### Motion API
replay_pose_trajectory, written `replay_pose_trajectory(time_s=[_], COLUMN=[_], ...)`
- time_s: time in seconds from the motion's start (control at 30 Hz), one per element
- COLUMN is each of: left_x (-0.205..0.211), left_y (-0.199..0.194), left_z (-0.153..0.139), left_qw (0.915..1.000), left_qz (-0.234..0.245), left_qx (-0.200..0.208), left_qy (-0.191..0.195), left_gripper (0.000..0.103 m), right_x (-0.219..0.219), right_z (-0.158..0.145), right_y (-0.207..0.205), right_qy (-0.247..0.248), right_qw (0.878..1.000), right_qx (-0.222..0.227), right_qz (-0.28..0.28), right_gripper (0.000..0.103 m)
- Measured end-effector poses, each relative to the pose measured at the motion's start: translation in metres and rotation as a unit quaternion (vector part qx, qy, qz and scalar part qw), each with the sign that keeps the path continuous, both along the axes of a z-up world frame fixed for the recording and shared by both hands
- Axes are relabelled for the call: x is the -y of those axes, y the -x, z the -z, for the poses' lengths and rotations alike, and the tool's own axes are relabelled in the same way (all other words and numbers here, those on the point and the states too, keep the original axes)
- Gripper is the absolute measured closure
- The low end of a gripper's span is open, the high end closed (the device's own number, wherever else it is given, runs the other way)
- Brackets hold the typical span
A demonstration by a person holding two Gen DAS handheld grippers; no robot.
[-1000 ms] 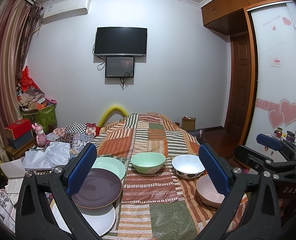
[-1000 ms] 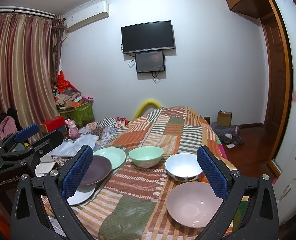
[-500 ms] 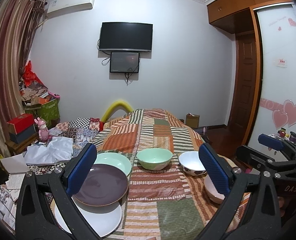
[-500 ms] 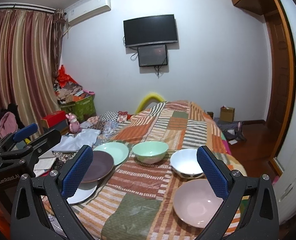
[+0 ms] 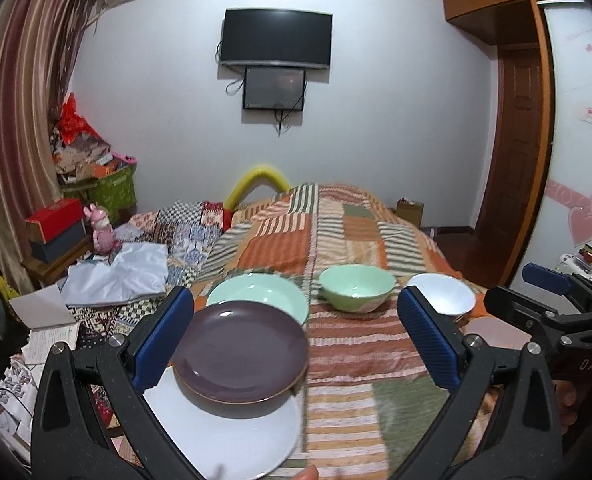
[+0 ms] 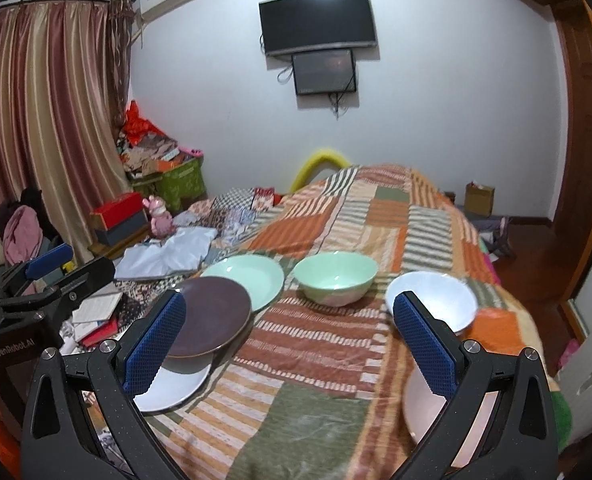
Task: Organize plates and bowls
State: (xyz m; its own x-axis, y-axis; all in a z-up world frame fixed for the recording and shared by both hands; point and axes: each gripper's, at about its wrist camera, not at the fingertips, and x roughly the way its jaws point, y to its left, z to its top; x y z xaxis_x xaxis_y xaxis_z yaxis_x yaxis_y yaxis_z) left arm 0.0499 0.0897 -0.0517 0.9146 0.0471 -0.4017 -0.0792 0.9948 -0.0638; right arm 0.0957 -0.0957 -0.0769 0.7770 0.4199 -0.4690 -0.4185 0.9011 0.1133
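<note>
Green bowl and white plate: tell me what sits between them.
In the left wrist view, the purple plate lies between the white plate and the green bowl.

Both wrist cameras face down the bed (image 5: 336, 232), sharing dishes, left one nearer left.

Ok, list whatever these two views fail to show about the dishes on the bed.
- White plate: left wrist view, middle hidden under the purple plate; near edge blurred.
- Pink bowl: right wrist view, right gripper finger covers part, the frame blurs its near rim.
- White bowl: left wrist view, left gripper finger hides its left side; any outside pattern unreadable.
</note>
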Motion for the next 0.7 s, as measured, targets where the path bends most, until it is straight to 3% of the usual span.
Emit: replay_pose_trajectory(time_s=[0.4, 0.7], left_x=[-0.078, -0.132], left_y=[-0.065, -0.102], left_z=[0.056, 0.101], left_qw=[0.9947, 0.9854], left_qz=[-0.031, -0.058], left_qx=[-0.093, -0.153], left_qy=[0.033, 0.048], left_gripper=[0.001, 0.022], right_x=[-0.05, -0.083], right_z=[0.039, 0.079], right_y=[-0.047, -0.083], right_qy=[0.04, 0.05], right_qw=[0.997, 0.988], right_qx=[-0.057, -0.129], right_qz=[-0.033, -0.066], right_gripper=[0.004, 0.021])
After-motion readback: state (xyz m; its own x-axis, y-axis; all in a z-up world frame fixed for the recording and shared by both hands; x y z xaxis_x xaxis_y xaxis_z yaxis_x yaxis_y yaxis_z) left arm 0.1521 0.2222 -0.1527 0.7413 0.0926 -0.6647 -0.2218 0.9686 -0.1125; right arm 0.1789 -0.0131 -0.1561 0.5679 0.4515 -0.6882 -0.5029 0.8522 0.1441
